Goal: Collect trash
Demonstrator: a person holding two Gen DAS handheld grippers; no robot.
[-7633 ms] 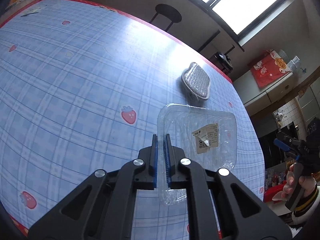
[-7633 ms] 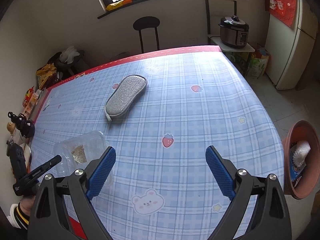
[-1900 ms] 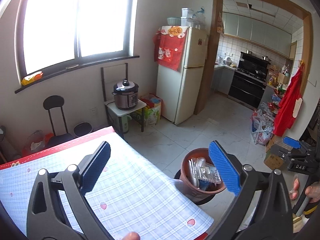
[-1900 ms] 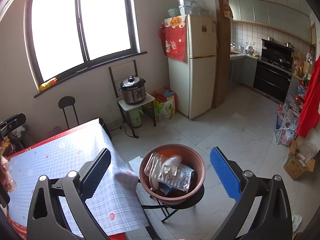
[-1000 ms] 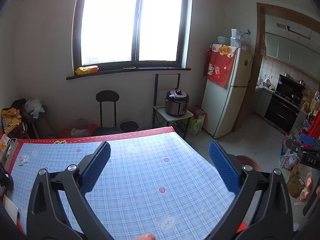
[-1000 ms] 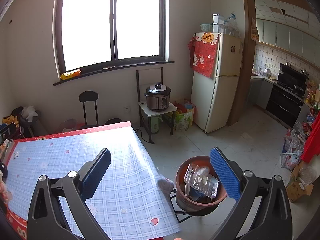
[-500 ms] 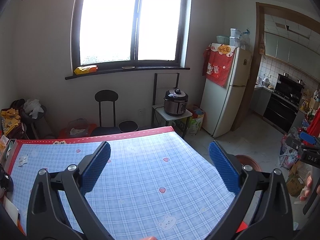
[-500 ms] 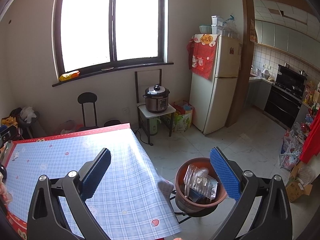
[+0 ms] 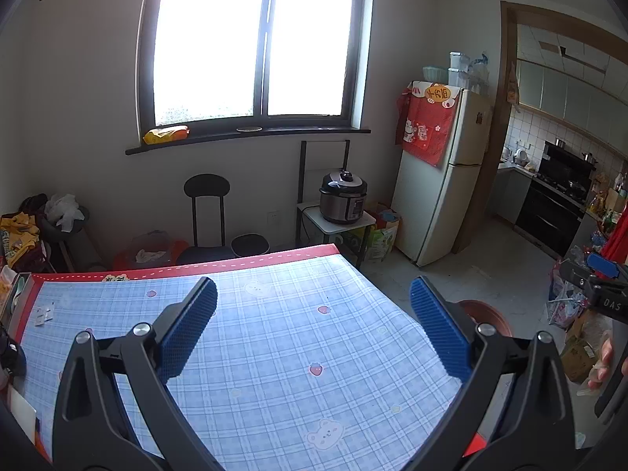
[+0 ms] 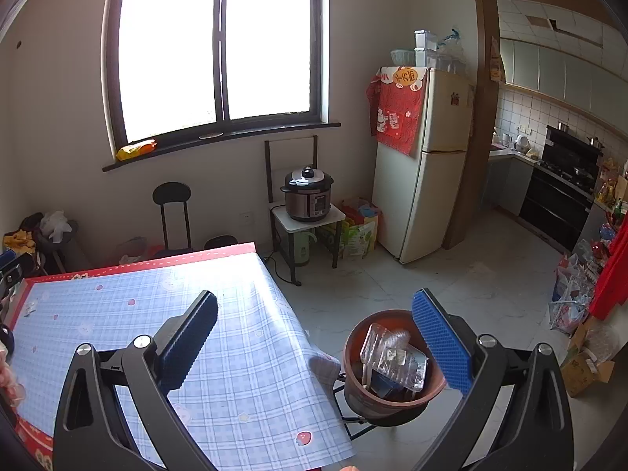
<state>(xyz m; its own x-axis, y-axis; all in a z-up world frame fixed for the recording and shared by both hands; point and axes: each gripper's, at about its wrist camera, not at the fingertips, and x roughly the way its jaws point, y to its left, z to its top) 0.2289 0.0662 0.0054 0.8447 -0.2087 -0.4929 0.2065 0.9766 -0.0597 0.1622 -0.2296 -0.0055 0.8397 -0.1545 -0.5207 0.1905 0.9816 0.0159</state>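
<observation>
Both my left gripper [image 9: 313, 325] and right gripper [image 10: 314, 331] are spread and empty above the bench [image 9: 274, 353], clear tray [image 10: 394, 357] lying in the bin [image 10: 355, 388].

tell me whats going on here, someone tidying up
A person holds a two-finger gripper in each hand, collecting trash. Both the left gripper and right gripper are open and empty, raised over the blue checked table. A clear plastic container already lies in the brown bin beside the table's corner.
</observation>
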